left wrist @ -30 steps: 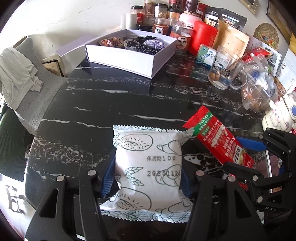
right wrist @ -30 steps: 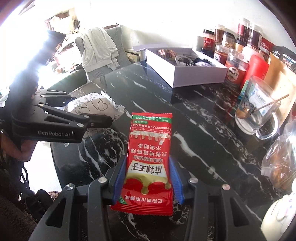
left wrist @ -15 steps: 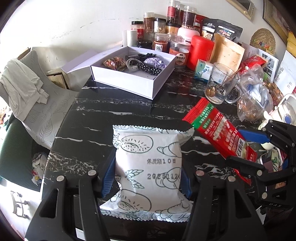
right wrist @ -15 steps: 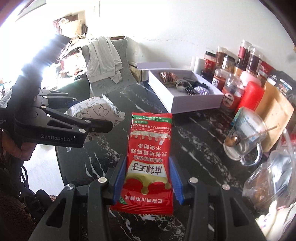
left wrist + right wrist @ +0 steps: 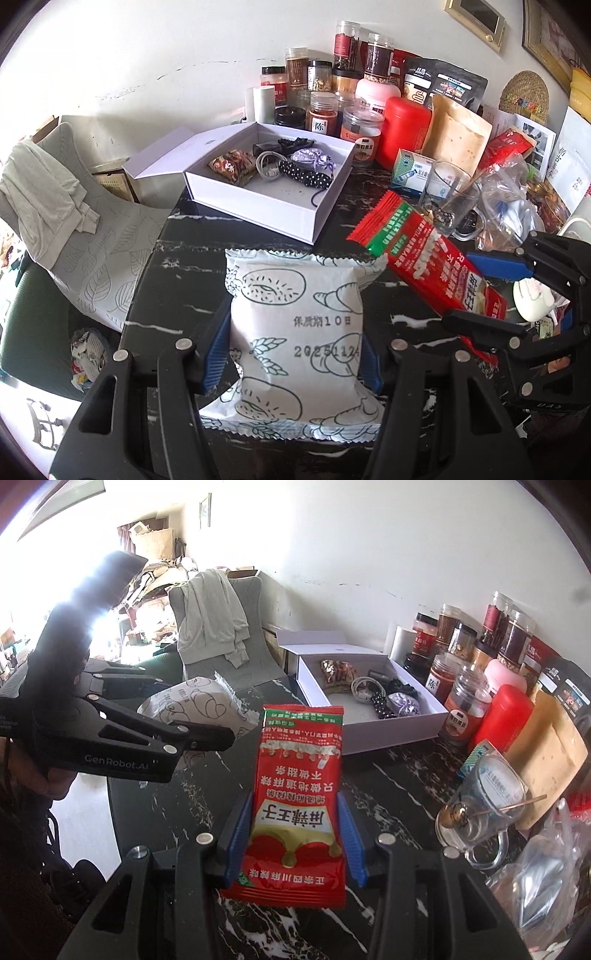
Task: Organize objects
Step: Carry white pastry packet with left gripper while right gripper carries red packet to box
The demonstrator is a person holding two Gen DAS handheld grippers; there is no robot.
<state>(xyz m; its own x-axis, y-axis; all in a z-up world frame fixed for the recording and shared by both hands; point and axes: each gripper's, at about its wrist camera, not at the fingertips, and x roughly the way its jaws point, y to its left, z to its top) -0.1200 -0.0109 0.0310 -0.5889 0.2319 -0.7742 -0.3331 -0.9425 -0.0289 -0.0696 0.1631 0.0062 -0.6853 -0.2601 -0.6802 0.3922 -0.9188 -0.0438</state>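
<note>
My left gripper [image 5: 295, 350] is shut on a white bread packet [image 5: 295, 332] printed with black drawings, held above the black marble table [image 5: 177, 288]. My right gripper [image 5: 295, 834] is shut on a red snack packet [image 5: 297, 794], also lifted off the table. In the left wrist view the red snack packet [image 5: 424, 258] and the right gripper [image 5: 491, 295] show at the right. From the right wrist camera, the left gripper [image 5: 207, 734] with the white bread packet [image 5: 199, 701] hangs at the left. An open white box [image 5: 325, 206] with several small items stands farther back.
Jars [image 5: 325, 114], a red canister [image 5: 404, 129], pouches and a glass mug [image 5: 448, 199] crowd the table's back and right side. A clear plastic bag [image 5: 513, 206] lies at the right. A chair with grey cloth [image 5: 44, 192] stands left of the table.
Both grippers have risen with their packets: the table and the white box now lie lower and farther off, and more of the wall and jars shows.
</note>
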